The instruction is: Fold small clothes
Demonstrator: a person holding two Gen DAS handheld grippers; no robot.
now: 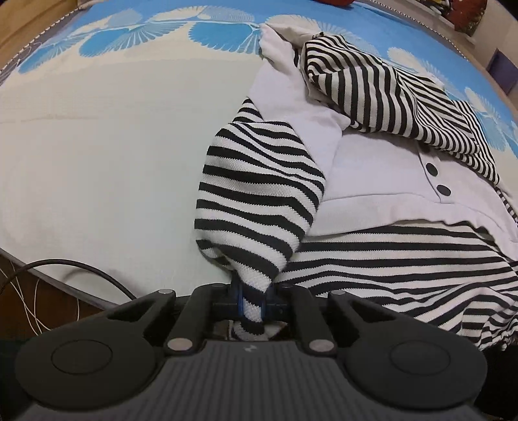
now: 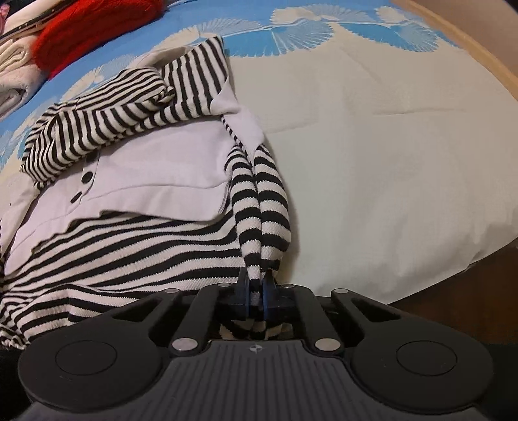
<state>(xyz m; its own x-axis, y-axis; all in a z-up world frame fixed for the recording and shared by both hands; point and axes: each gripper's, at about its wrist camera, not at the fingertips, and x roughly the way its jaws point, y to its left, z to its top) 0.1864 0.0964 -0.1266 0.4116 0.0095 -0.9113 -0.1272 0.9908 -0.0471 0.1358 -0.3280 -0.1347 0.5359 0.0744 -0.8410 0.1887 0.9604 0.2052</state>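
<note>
Both grippers clamped on fabric. Left gripper (image 1: pixel 252 304) pinches a bunched bit of the striped top (image 1: pixel 388 256), blk/white, w/ cloth pulled taut up from the bed cover (image 1: pixel 97 155) into its jaws. Right gripper (image 2: pixel 256 299) pinches another gathered fold of the same striped top (image 2: pixel 129 252), also drawn up tight. Top lies near edge of the bed cover (image 2: pixel 388 162); its white collar panel w/ two dark buttons (image 1: pixel 437 179) faces up, a striped sleeve (image 1: pixel 372 84) flopped across the far part. In right wrist view, far left: red fuzzy item (image 2: pixel 94 29) beside a pile of pale folded clothes (image 2: pixel 16 74). Black cable (image 1: pixel 81 270) near left, off the bed edge.
</note>
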